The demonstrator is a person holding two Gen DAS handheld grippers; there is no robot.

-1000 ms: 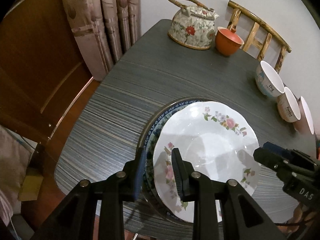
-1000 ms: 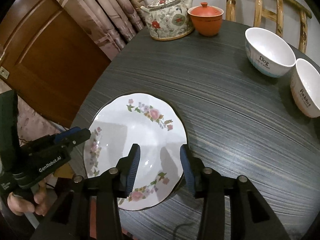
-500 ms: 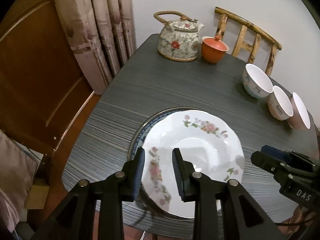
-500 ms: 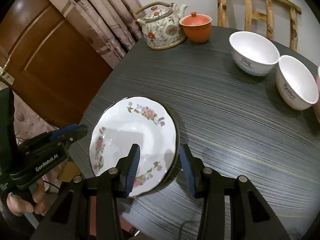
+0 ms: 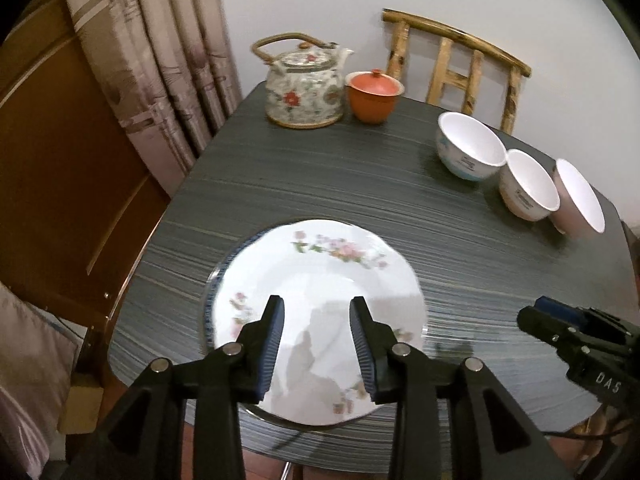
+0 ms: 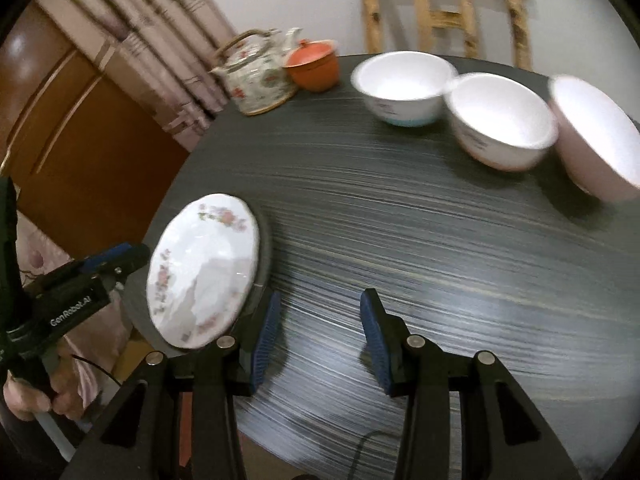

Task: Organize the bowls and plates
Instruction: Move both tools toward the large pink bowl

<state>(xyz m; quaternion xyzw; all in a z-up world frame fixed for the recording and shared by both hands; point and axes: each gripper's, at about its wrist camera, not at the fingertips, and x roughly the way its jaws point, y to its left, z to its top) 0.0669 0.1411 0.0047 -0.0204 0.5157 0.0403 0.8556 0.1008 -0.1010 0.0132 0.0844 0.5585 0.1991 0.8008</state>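
Left wrist view: the left gripper (image 5: pixel 317 322) hangs over the near part of the table (image 5: pixel 360 200) with its two blue-padded fingers (image 5: pixel 273 344) spread apart and nothing between them. Directly under them lies a white plate with pink flowers (image 5: pixel 320 280); it sits on top of a blue-rimmed plate (image 5: pixel 224 270) of which only a sliver shows at the left edge. At the far end of the table stand a flowered teapot (image 5: pixel 305 90) and, just beside it, an orange lidded cup (image 5: pixel 373 96). Along the right side three bowls stand in a row, close together: a white bowl with a blue base (image 5: pixel 470 152), a second white bowl (image 5: pixel 528 184), and a pink bowl (image 5: pixel 578 204). A wooden chair (image 5: pixel 456 68) stands behind the table, and a curtain (image 5: pixel 160 60) hangs to the left. The right gripper's body shows at the lower right edge.

Right wrist view: the right gripper (image 6: pixel 320 338) is wide open and empty above bare tabletop, just to the right of the flowered plate (image 6: pixel 204 268). The three bowls stand well apart from it at the far right, blurred. At the lower left a hand (image 6: pixel 28 394) holds the left gripper's handle.
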